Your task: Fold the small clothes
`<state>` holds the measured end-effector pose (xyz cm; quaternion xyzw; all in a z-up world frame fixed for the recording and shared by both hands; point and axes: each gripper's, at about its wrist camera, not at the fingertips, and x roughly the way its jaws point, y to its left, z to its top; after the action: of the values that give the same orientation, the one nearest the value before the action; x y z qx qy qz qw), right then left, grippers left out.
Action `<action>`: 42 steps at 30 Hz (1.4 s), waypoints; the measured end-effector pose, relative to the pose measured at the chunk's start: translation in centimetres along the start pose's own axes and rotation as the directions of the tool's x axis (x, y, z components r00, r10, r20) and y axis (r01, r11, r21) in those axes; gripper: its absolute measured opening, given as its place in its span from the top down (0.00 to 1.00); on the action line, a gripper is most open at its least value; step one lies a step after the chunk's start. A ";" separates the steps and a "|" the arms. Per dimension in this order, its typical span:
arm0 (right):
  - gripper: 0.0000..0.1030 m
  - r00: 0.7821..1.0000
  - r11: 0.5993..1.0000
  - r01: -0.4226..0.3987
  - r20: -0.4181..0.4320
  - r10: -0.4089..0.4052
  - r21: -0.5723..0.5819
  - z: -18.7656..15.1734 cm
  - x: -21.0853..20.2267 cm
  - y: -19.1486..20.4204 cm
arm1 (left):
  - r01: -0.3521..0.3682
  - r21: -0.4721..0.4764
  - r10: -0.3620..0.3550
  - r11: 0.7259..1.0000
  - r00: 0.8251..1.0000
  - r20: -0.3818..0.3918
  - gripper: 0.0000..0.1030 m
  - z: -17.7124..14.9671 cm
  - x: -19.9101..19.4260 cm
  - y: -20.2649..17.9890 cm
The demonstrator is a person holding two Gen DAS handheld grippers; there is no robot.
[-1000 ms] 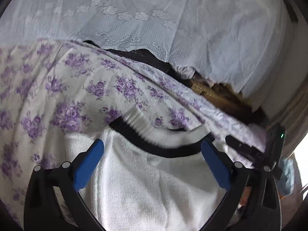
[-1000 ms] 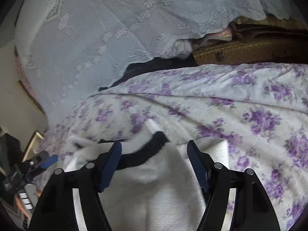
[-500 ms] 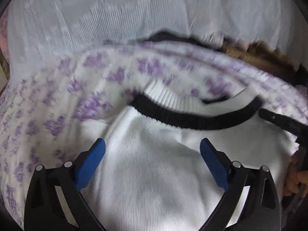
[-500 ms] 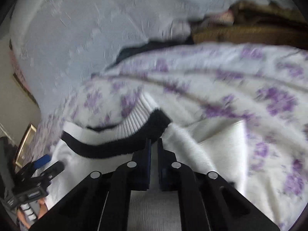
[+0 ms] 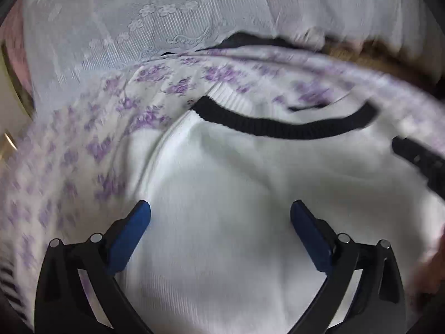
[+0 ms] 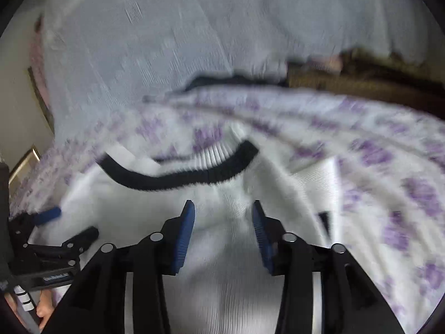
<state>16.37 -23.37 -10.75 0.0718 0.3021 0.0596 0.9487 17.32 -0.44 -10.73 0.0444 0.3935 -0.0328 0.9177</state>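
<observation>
We see a white knit sweater spread on a bedsheet of pale cloth printed with purple flowers; its body is a fine, soft rib, and its neckline is a curved black ribbed band with a strip of coarser white ribbing just inside it. Behind the sheet hangs a thin white lace cloth with embroidered blossoms and scrolls, and at its lower edge a dark gap and a brown woven thing, too blurred for us to name. Our left gripper stands over the sweater's body with its blue pads spread wide, cloth lying below them but not pinched. Our right gripper is partly parted: its jaws have just been opening, the ridged blue pads stand clear on either side of a raised fold of the white knit, and nothing is clamped. In the right wrist view the left gripper shows at the lower left edge, with fingertips of a hand beneath it. A small pale label on that tool is unreadable. Both views are smeared with blur.
</observation>
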 end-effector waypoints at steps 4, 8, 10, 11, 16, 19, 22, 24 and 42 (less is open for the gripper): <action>0.42 0.999 0.999 -0.025 -0.045 0.024 -0.027 -3.0 -2.5 0.8 | 0.035 -0.030 -0.036 0.999 0.999 -0.015 0.04 -2.7 -2.3 1.0; 0.38 0.987 0.999 -0.008 -0.159 -0.001 -0.051 -4.6 -2.0 1.4 | -0.098 0.072 0.105 0.993 0.990 -0.092 0.04 -4.6 -0.5 -0.4; 0.38 0.984 0.999 -0.008 -0.178 -0.001 -0.050 -5.1 -2.1 1.3 | -0.123 0.080 0.129 0.989 0.989 -0.075 0.04 -4.9 -1.4 -1.0; 0.38 0.986 0.999 -0.005 -0.167 -0.002 -0.037 -5.2 -2.7 1.3 | -0.101 0.066 0.105 0.993 0.992 -0.069 0.04 -5.0 -2.1 -0.9; 0.38 0.995 0.999 -0.033 -0.098 0.033 0.001 -3.1 -3.8 2.2 | -0.011 -0.028 0.011 1.000 1.000 0.001 0.04 -2.1 -4.3 -0.2; 0.37 0.988 1.000 -0.006 -0.152 0.002 -0.030 -2.1 -1.5 3.6 | 0.012 -0.067 -0.015 0.998 0.999 -0.043 0.04 0.2 -2.7 -0.2; 0.26 0.983 0.998 0.013 -0.181 -0.023 -0.057 -3.0 1.3 4.1 | -0.011 -0.091 -0.001 0.996 0.992 -0.127 0.04 -0.7 1.5 -0.4; 0.26 0.985 0.997 0.014 -0.171 -0.027 -0.080 -3.0 1.3 4.4 | -0.060 -0.036 0.058 0.998 0.997 -0.057 0.04 -1.6 1.5 -1.1; 0.21 0.999 0.984 -0.004 0.035 -0.002 0.178 -1.6 -4.5 -2.7 | 0.024 -0.048 -0.022 0.999 0.999 0.036 0.04 -1.8 -2.6 -0.6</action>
<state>12.02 -26.60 -9.98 0.1574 0.2893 0.0317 0.9437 14.20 -0.74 -10.12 0.0169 0.3784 -0.0346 0.9248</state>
